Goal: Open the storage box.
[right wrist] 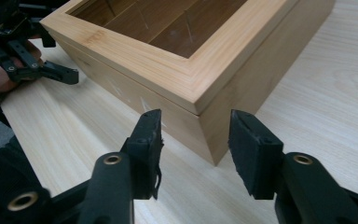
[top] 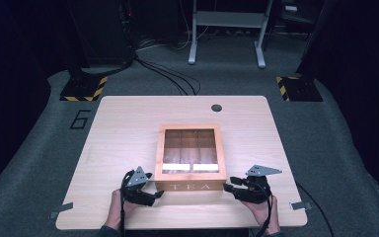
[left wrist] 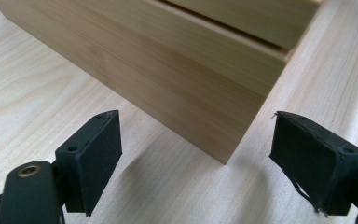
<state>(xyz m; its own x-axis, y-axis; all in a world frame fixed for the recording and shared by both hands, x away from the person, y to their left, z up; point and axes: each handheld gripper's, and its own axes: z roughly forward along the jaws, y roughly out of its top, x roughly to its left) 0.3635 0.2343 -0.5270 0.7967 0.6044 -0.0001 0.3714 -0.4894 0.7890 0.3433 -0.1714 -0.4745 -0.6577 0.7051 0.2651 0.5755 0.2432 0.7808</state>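
Observation:
A wooden tea box (top: 191, 157) with a clear window lid and "TEA" on its front stands shut in the middle of the table (top: 123, 128). My left gripper (top: 155, 185) is at the box's front left corner, held in a hand. Its jaws (left wrist: 196, 126) are wide open, and the box corner (left wrist: 242, 135) lies just ahead between them. My right gripper (top: 229, 183) is at the front right corner. It is open too (right wrist: 196, 123), with the box's corner edge (right wrist: 205, 126) between its pads. The left gripper (right wrist: 51, 72) shows beyond the box in the right gripper view.
A round cable hole (top: 216, 107) sits near the table's far edge. Beyond the table, on the grey carpet, are cables (top: 170, 74), a desk frame (top: 227, 29) and two stand bases with yellow-black tape (top: 83, 89), (top: 298, 88). Bare tabletop lies on both sides of the box.

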